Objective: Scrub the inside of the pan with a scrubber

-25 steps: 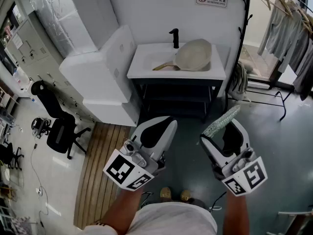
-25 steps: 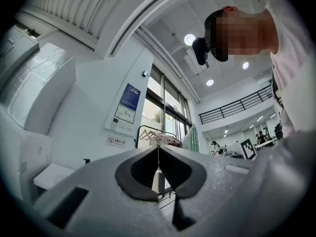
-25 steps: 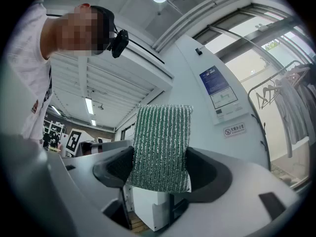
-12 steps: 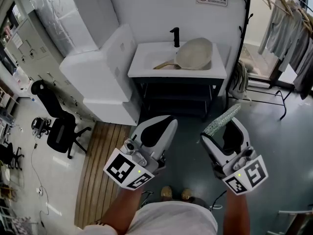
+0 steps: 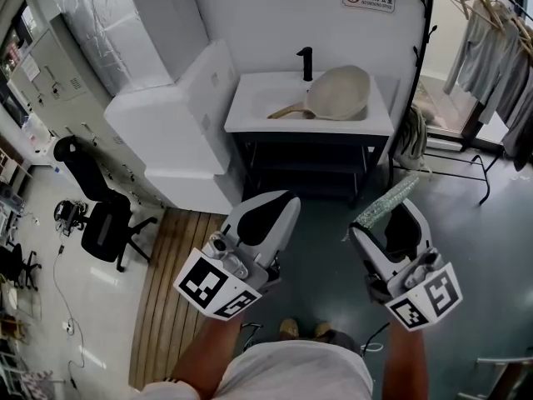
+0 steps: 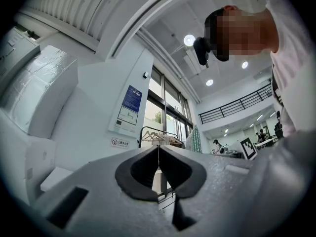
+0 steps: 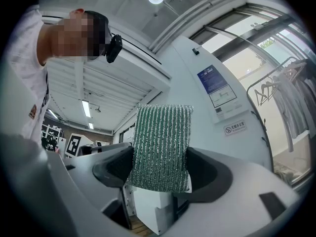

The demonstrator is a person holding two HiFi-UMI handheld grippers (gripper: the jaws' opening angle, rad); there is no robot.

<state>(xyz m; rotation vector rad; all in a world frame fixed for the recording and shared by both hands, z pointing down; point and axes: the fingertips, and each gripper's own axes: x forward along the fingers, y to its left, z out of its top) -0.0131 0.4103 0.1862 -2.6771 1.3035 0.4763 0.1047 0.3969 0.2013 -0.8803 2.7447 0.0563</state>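
Still well short of the sink. In the head view the pale pan point(image 5: 337, 92), its wooden handle to the left, lies tilted in the basin of the white washstand point(image 5: 250, 111), just below the black tap point(image 5: 306, 62). It sits a shade further right in frame than a second ago. I read that as a small swing or step toward it, not an arrival, and scrubbing has not begun. The left gripper point(image 5: 289, 202) and right gripper point(image 5: 391, 217) ride side by side above the grey floor point(image 5: 325, 223), with the green scrubber point(image 5: 385, 205) sticking out of the right one. Open floor runs straight ahead to the stand. White wrapped blocks point(image 5: 166, 132) crowd its left edge and a clothes rack point(image 5: 487, 32) stands off to its right, so the middle is my lane.

From the left gripper view, the fingers point(image 6: 138, 174) are clenched on nothing, their pads meeting along a thin seam, with wall and windows beyond.

From the right gripper view, the fingers point(image 7: 111, 167) grasp the scrubber point(image 7: 160, 147) by its lower half, and the ribbed pad stands upright above them. I judge that grip fit for the job. The basin rim and the tap are the edges to mind once the pad goes in.
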